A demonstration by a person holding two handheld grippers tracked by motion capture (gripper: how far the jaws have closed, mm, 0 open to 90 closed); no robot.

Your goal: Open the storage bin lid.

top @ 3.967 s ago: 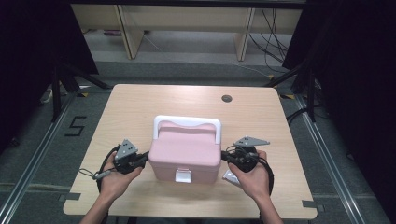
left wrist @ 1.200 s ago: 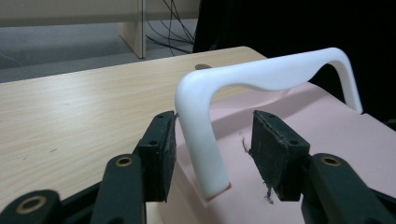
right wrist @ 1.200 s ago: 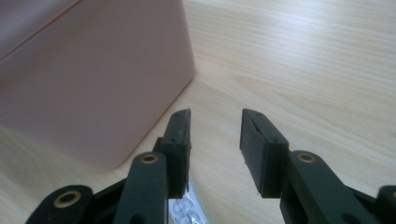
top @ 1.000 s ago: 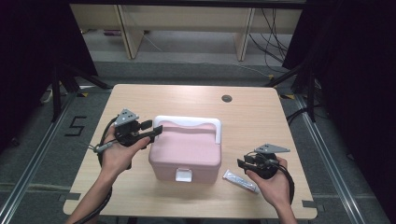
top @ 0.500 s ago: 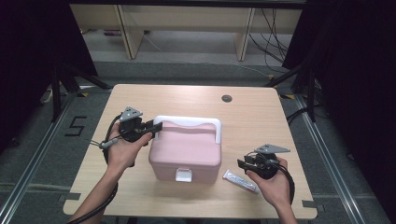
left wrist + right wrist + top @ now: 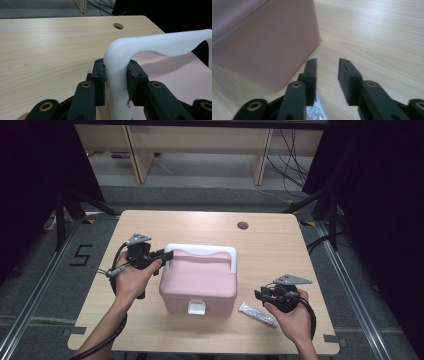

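Observation:
A pink box [image 6: 200, 280] with a white latch [image 6: 196, 307] stands mid-table, its white handle [image 6: 200, 251] lying along the lid's far edge. My left gripper [image 6: 167, 255] reaches in from the left. In the left gripper view its jaws [image 6: 116, 72] have just been closing and now press on both sides of the handle's [image 6: 155, 45] left end. My right gripper [image 6: 258, 295] rests low at the box's right front corner. Its jaws [image 6: 327, 65] have just been closing too, but bare table shows between them. A small white tube [image 6: 257, 314] lies under its left jaw [image 6: 317, 112].
The wooden table [image 6: 280, 250] has a round cable hole [image 6: 243, 225] near its far edge. Beyond the table are pale shelf legs and loose cables on a grey floor. Dark curtains hang on both sides.
Since four seconds ago both grippers left the box's sides: the left went up to the handle's left end, the right drew back beside the tube. Neither hand has shifted in the last second.

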